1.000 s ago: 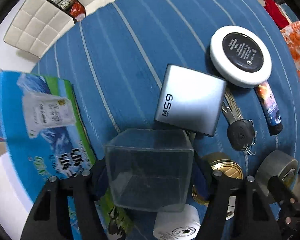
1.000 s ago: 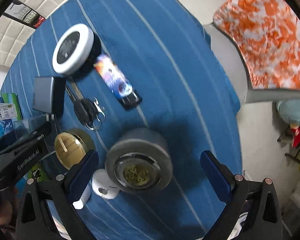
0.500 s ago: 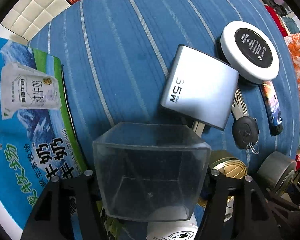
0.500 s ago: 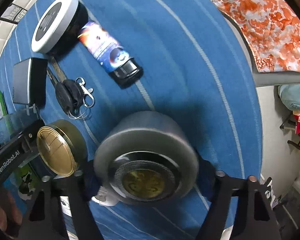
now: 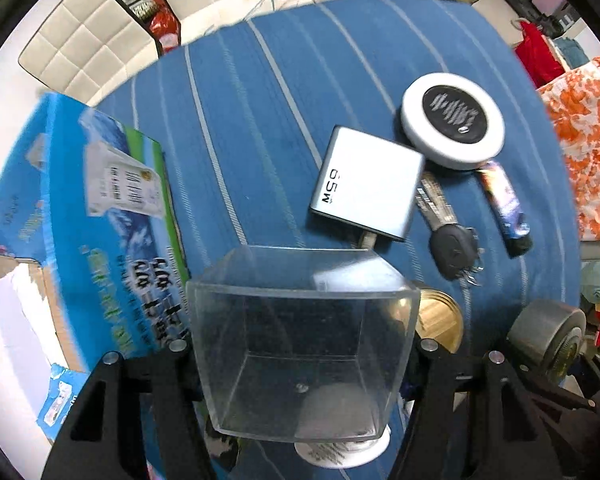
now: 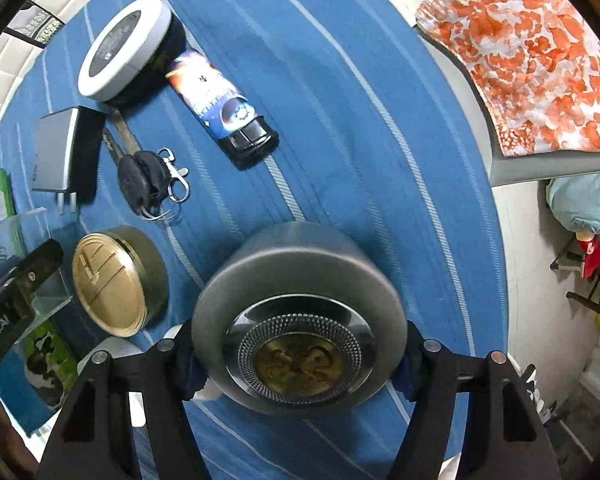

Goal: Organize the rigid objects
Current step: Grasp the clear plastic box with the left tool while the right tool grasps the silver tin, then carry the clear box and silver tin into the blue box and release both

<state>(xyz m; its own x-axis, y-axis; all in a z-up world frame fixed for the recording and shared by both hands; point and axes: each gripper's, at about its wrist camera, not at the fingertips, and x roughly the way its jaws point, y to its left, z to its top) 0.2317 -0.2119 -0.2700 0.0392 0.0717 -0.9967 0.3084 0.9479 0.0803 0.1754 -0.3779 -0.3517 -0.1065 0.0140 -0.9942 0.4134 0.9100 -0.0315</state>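
In the left wrist view, the left tongs (image 5: 300, 354) are clamped on a clear plastic box (image 5: 300, 344) at lower centre, its open mouth tipped toward the camera, held above the blue striped surface (image 5: 260, 100). The smooth walls give the pads little to bite on, so the box could slip or twist if it is swung quickly; it also hangs over a white round thing (image 5: 342, 446) at the bottom edge and could knock it on the way down. Only this view shows the milk carton box (image 5: 80, 216) at left, and the 65W charger (image 5: 366, 184) face-on beside the white disc (image 5: 452, 130).

In the right wrist view, the right tongs (image 6: 298, 354) are closed on a grey round tin (image 6: 298, 316) at lower centre, gripped across its curved side. That curve could let it roll out of the grip, and the gold lidded tin (image 6: 118, 280) sits just beside it at left, close enough to be bumped. This view alone shows the keys (image 6: 150, 178) and lighter (image 6: 224, 108) unblurred, and the surface's right edge with the orange patterned cloth (image 6: 520, 60) beyond.
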